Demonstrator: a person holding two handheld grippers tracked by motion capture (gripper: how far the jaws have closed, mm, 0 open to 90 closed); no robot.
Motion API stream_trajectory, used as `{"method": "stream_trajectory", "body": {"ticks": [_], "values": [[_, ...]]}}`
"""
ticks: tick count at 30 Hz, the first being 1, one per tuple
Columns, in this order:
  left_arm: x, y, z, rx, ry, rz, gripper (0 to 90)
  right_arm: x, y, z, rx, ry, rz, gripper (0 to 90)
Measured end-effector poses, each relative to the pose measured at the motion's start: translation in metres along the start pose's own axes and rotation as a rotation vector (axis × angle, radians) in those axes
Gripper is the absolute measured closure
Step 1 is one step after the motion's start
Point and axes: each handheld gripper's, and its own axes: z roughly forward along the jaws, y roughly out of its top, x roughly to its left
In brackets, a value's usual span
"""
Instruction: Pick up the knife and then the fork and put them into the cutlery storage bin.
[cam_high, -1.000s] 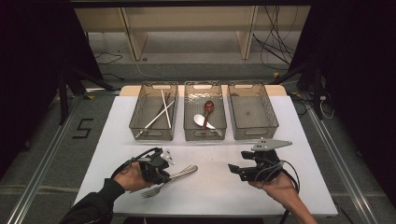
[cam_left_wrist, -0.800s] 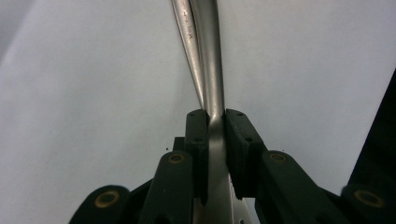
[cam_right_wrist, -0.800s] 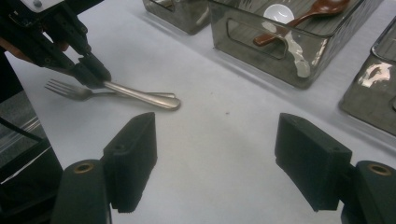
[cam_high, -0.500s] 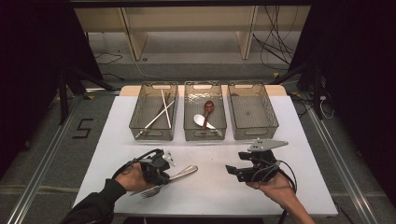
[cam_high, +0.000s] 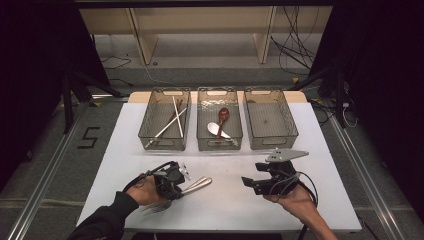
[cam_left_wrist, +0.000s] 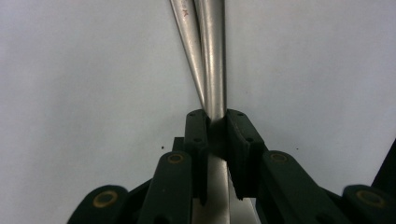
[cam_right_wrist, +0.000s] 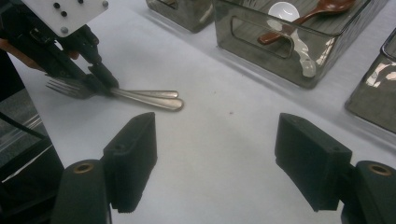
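Two metal forks (cam_high: 196, 184) lie side by side on the white table (cam_high: 230, 210) at the front left, tines toward the person. My left gripper (cam_high: 172, 184) is shut on one fork's handle (cam_left_wrist: 213, 56); the second handle (cam_left_wrist: 186, 42) runs along it and passes by the left jaw. In the right gripper view the left gripper (cam_right_wrist: 100, 77) pinches the forks (cam_right_wrist: 149, 99) near the tines. My right gripper (cam_high: 251, 182) hovers at the front right, jaws wide open toward the forks, nothing between them (cam_right_wrist: 215, 140).
Three clear bins stand in a row at the back. The left bin (cam_high: 150, 131) holds chopsticks, the middle bin (cam_high: 220, 145) a brown spoon (cam_right_wrist: 317, 11) and a white spoon (cam_right_wrist: 283, 10), and the right bin (cam_high: 287, 131) holds nothing. Bare table lies between the grippers.
The right gripper has drifted a little to the left, toward the forks. The left gripper stays on the fork handle.
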Motion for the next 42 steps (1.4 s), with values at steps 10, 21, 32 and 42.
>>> {"method": "stream_trajectory", "body": {"ticks": [10, 21, 32, 42], "values": [[-0.003, 0.002, 0.001, 0.007, 0.015, 0.016, 79.4, -0.001, 0.000, -0.001, -0.004, -0.001, 0.002, 30.4], [-0.002, 0.003, -0.007, -0.056, 0.005, -0.008, 79.7, -0.001, 0.000, -0.001, -0.007, -0.002, 0.003, 30.5], [0.000, 0.006, -0.021, -0.122, -0.014, -0.028, 79.7, 0.001, 0.001, -0.001, -0.012, 0.004, -0.002, 30.4], [-0.014, 0.024, -0.033, -0.161, -0.049, 0.020, 79.6, 0.018, 0.007, 0.000, -0.061, 0.029, -0.089, 30.2]]}}
